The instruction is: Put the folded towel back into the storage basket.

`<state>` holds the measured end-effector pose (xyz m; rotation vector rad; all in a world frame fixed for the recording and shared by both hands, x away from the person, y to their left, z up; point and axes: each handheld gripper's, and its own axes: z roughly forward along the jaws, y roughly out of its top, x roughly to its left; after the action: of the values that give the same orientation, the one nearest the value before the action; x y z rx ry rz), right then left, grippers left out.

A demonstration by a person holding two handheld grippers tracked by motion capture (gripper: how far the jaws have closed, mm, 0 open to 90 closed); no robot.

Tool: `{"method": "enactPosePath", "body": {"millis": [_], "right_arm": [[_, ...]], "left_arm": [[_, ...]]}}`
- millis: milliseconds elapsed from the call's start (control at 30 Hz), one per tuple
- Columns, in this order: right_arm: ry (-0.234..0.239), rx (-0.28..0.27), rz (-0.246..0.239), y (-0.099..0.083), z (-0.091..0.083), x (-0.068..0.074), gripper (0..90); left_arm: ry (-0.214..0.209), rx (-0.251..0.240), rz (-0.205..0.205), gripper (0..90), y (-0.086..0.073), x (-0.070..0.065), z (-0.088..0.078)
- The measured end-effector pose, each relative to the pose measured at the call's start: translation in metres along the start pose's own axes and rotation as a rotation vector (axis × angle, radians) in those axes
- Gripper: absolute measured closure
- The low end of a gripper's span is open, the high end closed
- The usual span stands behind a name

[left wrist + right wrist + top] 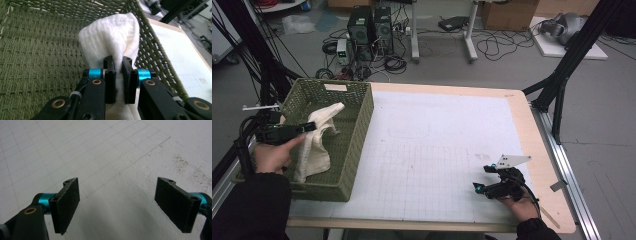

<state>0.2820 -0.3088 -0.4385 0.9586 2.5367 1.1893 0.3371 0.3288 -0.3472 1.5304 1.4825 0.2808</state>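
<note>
One white towel [314, 142] hangs lengthwise from the left tool [307, 127].

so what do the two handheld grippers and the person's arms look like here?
Both the left gripper and right gripper have black bodies, flat black padded jaws, teal cylinders at the jaw mounts and brass-coloured pivots. The right carries a grey three-cornered plate; a black cable trails from the left. The sleeves are black.

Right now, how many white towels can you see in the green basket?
1. The white towel hangs inside the green basket, pinched by the left gripper. Another could lie hidden beneath it.
</note>
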Motion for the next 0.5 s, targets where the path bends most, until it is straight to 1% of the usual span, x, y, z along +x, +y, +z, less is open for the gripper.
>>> {"method": "enactPosePath", "body": {"millis": [100,167,233,267,333,400,500], "right_arm": [[0.002,-0.001,0.003,0.0000,-0.0003,0.0002,19.4],[0.002,-0.002,-0.001,0.0001,0.0000,0.0000,19.4],[0.001,-0.001,-0.007,0.0002,0.0007,-0.0002,19.4],[0.005,0.000,0.001,0.0003,0.0008,0.0006,19.4],[0.004,0.001,-0.006,0.0002,0.0008,0.0005,19.4],[0.006,0.000,-0.002,0.0002,0.0004,0.0006,19.4],[0.005,-0.003,-0.005,0.0002,0.0003,0.0001,19.4]], "left_arm": [[0.009,-0.008,-0.006,82.8,-0.0020,0.0012,0.0054],[0.008,-0.011,-0.013,82.8,-0.0024,0.0012,0.0084],[0.007,-0.023,-0.020,82.8,-0.0023,0.0011,0.0103],[0.011,-0.026,-0.020,82.8,-0.0025,0.0013,0.0111],[0.019,-0.022,-0.015,82.7,-0.0026,0.0020,0.0116],[0.017,-0.020,-0.012,82.7,-0.0027,0.0026,0.0113],[0.005,-0.027,-0.021,82.7,-0.0023,0.0029,0.0103]]}}
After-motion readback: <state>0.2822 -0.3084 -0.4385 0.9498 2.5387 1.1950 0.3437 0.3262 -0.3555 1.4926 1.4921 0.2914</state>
